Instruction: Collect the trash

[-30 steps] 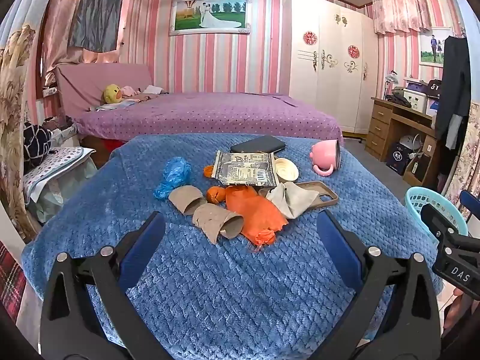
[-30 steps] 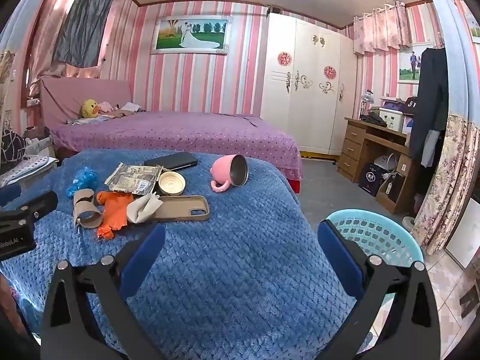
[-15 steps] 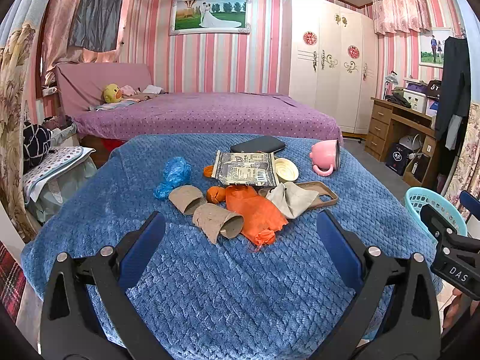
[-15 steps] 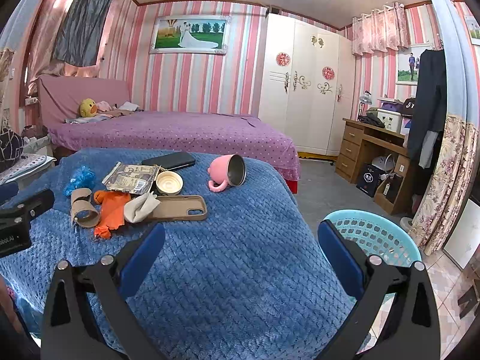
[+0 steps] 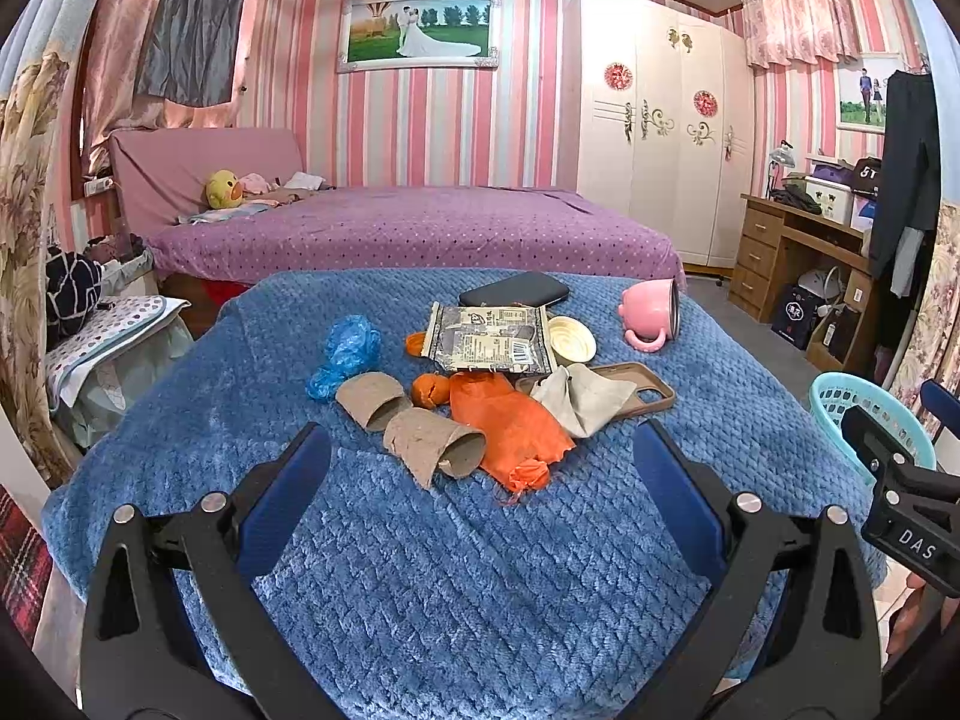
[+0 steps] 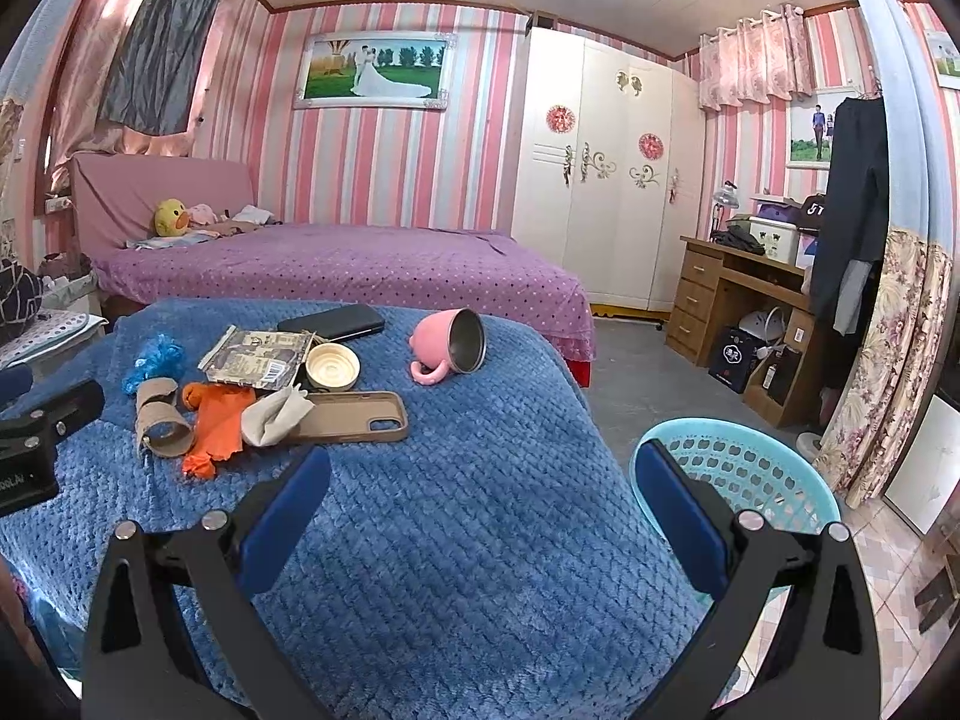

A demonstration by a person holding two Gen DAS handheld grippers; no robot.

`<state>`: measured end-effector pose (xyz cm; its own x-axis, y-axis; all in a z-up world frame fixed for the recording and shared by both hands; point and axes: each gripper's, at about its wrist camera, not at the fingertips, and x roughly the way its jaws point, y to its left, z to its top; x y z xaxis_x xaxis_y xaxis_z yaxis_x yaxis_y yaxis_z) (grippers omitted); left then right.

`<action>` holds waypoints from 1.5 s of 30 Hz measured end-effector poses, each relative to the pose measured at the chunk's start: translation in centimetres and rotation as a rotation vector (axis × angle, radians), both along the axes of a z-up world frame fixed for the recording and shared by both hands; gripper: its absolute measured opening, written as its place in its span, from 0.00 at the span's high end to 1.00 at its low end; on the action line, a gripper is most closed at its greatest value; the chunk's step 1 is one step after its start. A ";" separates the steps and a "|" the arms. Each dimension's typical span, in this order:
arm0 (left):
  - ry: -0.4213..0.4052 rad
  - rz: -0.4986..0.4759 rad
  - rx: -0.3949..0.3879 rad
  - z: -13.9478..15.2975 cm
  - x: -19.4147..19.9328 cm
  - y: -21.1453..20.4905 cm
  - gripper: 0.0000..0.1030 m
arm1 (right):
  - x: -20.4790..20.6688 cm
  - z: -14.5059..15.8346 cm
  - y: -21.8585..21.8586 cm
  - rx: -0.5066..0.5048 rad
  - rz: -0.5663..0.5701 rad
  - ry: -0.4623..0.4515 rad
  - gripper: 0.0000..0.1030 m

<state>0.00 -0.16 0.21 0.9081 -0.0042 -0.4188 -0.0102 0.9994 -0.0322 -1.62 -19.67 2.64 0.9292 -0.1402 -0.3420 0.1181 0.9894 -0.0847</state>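
Note:
Trash lies in a heap on the blue blanket (image 5: 450,570): two cardboard tubes (image 5: 435,444), orange plastic (image 5: 510,426), a blue plastic wad (image 5: 348,354), a printed wrapper (image 5: 489,345) and a crumpled tissue (image 5: 579,396). My left gripper (image 5: 480,468) hovers open just short of the near tube, nothing between its fingers. My right gripper (image 6: 480,492) is open over the blanket's right part, the heap (image 6: 222,408) off to its left. A light blue basket (image 6: 744,474) stands on the floor beside the blanket's right edge.
Mixed with the trash are a tan phone case (image 6: 354,417), a black phone (image 6: 333,322), a small round lid (image 6: 332,366) and a tipped pink mug (image 6: 453,345). A purple bed (image 5: 408,228) lies behind, a wooden desk (image 6: 738,294) at right.
The right gripper has drifted slightly, so the heap sits a little lower and closer in its view. The left view is nearly unchanged.

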 end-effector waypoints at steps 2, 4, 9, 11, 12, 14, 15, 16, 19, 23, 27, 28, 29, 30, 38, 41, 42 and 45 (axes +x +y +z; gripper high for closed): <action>0.000 -0.001 0.002 0.0 0.0 -0.2 0.05 | 0.0 0.0 0.0 -0.002 0.000 0.000 0.04; -0.001 0.000 0.001 0.0 0.0 -0.2 0.05 | 0.0 0.0 0.0 0.000 0.002 -0.001 0.04; 0.000 -0.001 0.000 0.2 -0.4 -0.6 0.05 | -0.1 0.0 0.2 -0.006 0.002 -0.001 0.04; -0.001 -0.001 0.001 0.2 -0.4 -0.6 0.05 | -0.1 0.0 0.1 -0.007 0.001 -0.001 0.04; -0.001 -0.001 0.002 0.2 -0.4 -0.6 0.05 | -0.1 0.0 0.1 -0.008 0.000 -0.001 0.04; 0.000 -0.002 -0.001 0.2 -0.4 -0.6 0.05 | -0.1 -0.1 0.1 -0.011 -0.002 -0.001 0.04; -0.001 -0.001 -0.001 0.1 -0.4 -0.5 0.05 | -0.1 -0.1 0.1 -0.010 -0.002 -0.001 0.04; -0.001 -0.001 -0.001 0.1 -0.4 -0.5 0.05 | -0.1 -0.1 0.1 -0.010 -0.002 -0.001 0.04; -0.001 -0.002 -0.001 0.2 -0.4 -0.6 0.05 | -0.1 0.0 0.1 -0.011 -0.002 -0.001 0.04; -0.001 -0.002 0.000 0.2 -0.4 -0.6 0.05 | -0.1 0.0 0.1 -0.010 -0.001 0.000 0.04; -0.001 -0.002 0.000 0.1 -0.4 -0.6 0.05 | -0.1 0.0 0.1 -0.010 -0.001 0.000 0.04; -0.001 -0.001 0.000 0.1 -0.4 -0.6 0.05 | -0.1 0.0 0.1 -0.010 -0.001 0.000 0.04; -0.002 -0.001 0.000 0.2 -0.4 -0.6 0.05 | -0.1 0.0 0.1 -0.010 -0.001 0.001 0.04; -0.002 -0.001 0.000 0.1 -0.4 -0.6 0.05 | -0.1 0.0 0.1 -0.010 -0.001 0.000 0.04; -0.001 -0.001 0.000 0.1 -0.4 -0.6 0.05 | -0.1 0.0 0.1 -0.011 -0.001 0.001 0.04; -0.001 -0.001 -0.001 0.1 -0.4 -0.6 0.05 | -0.1 0.0 0.1 -0.011 -0.001 0.002 0.04; -0.002 -0.001 0.000 0.1 -0.4 -0.6 0.05 | -0.1 0.0 0.1 -0.011 -0.001 0.002 0.04; -0.001 -0.002 0.000 0.1 -0.4 -0.5 0.05 | -0.1 0.0 0.1 -0.011 -0.001 0.001 0.04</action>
<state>-0.37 -0.71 0.31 0.9083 -0.0057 -0.4182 -0.0087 0.9994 -0.0325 -1.70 -19.55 2.65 0.9287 -0.1450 -0.3414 0.1190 0.9882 -0.0960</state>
